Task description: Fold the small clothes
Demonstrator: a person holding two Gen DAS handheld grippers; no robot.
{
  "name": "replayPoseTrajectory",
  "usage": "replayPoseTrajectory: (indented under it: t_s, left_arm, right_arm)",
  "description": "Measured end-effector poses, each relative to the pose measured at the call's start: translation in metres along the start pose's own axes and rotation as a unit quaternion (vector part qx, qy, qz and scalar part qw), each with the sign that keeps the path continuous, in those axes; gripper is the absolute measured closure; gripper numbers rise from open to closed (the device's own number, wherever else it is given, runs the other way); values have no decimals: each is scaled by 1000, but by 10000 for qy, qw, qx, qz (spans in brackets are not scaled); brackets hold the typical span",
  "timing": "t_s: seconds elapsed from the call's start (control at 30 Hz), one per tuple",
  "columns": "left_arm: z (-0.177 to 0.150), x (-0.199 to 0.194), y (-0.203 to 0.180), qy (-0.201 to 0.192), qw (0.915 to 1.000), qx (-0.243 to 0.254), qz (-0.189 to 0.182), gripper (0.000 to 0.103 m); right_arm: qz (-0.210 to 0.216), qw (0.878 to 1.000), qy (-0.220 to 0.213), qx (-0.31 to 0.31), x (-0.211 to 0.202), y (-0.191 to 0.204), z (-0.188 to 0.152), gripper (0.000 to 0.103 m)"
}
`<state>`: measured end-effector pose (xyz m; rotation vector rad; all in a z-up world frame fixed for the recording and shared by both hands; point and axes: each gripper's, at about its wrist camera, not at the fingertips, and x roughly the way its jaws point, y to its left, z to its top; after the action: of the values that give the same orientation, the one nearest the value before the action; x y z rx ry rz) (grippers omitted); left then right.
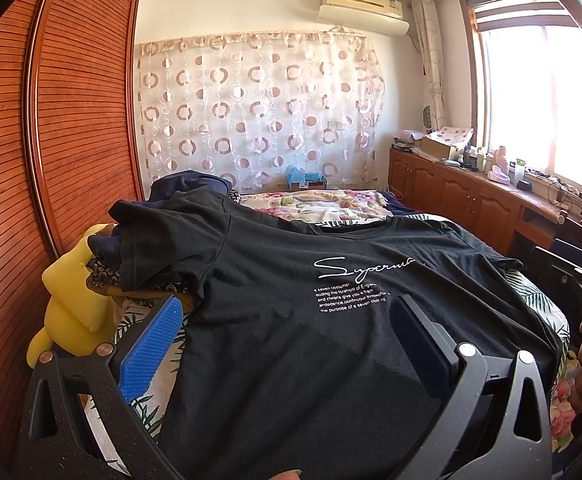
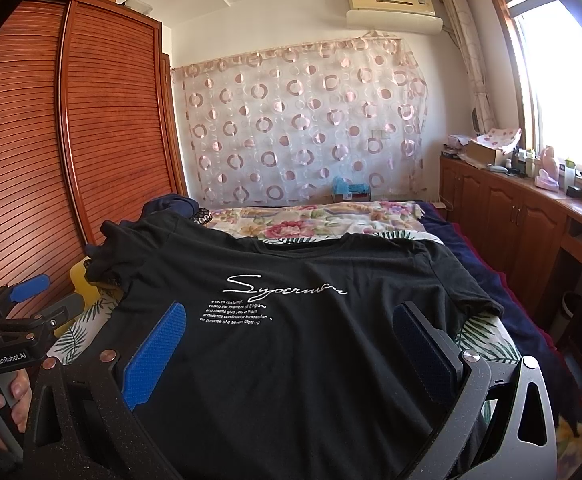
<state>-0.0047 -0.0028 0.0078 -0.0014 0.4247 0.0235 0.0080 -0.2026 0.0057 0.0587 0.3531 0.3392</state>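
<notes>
A black T-shirt (image 1: 331,320) with white script print lies spread face up on the bed, collar away from me; it also shows in the right wrist view (image 2: 291,340). My left gripper (image 1: 287,320) is open, its blue-padded fingers (image 1: 151,352) wide apart over the shirt's lower left part. My right gripper (image 2: 291,332) is open, its fingers (image 2: 155,352) wide apart over the shirt's lower middle. Neither holds cloth. The shirt's left sleeve (image 1: 151,240) rests on a heap of other clothes. The left gripper also shows at the left edge of the right wrist view (image 2: 31,300).
A yellow plush toy (image 1: 75,304) and dark clothes (image 1: 187,188) lie at the bed's left. A floral quilt (image 2: 311,216) covers the far bed. A slatted wooden wardrobe (image 1: 51,140) stands left. Low cabinets (image 2: 511,208) with clutter run under the window at right.
</notes>
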Motion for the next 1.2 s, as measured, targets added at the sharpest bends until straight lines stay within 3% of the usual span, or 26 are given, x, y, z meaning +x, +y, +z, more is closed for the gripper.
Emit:
replayPoseTrajectory:
  t_s: [0.77,1.2]
  left_arm:
    - [-4,2,3,59,10000,-2,-22,0]
    - [10,58,56,433,9989,49,193,0]
  right_arm:
    - [91,9999,86,13,8,-2,-2,0]
    - [405,9972,507,-364,57,-2,12,0]
